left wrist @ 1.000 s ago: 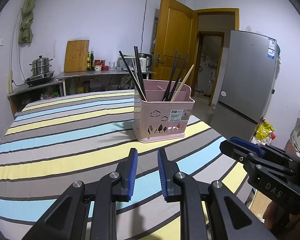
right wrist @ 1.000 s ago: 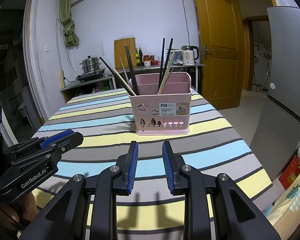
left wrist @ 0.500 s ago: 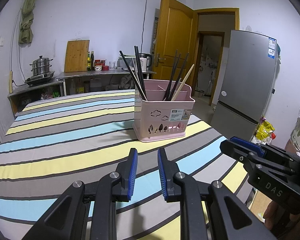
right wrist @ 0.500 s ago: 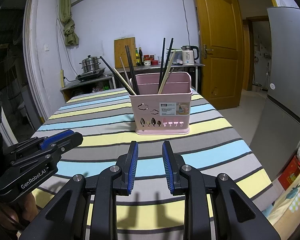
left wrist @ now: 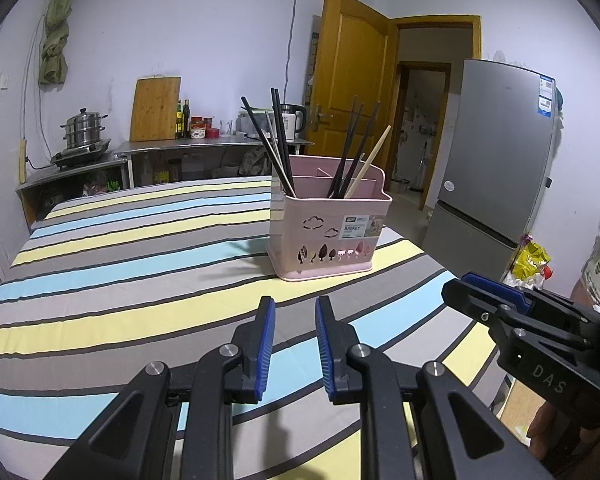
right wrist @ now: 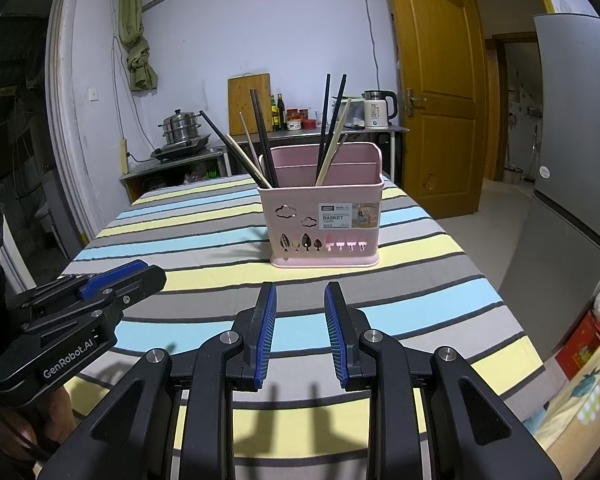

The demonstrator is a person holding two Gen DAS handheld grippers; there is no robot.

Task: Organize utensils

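Note:
A pink utensil basket (left wrist: 328, 232) stands upright on the striped table; it also shows in the right wrist view (right wrist: 324, 224). Several black and light wooden chopsticks (left wrist: 276, 140) stick up out of its compartments, also seen in the right wrist view (right wrist: 332, 120). My left gripper (left wrist: 295, 312) is open and empty, held low over the table in front of the basket. My right gripper (right wrist: 300, 300) is open and empty, also in front of the basket. Each gripper shows in the other's view, the right one (left wrist: 480, 292) and the left one (right wrist: 132, 276).
The striped tablecloth (left wrist: 120, 264) covers the table, whose right edge drops off near a grey fridge (left wrist: 496, 160). A steel counter (right wrist: 340, 130) with a steamer pot (right wrist: 182, 126), cutting board, bottles and kettle stands along the far wall. A wooden door (right wrist: 436, 92) is at the right.

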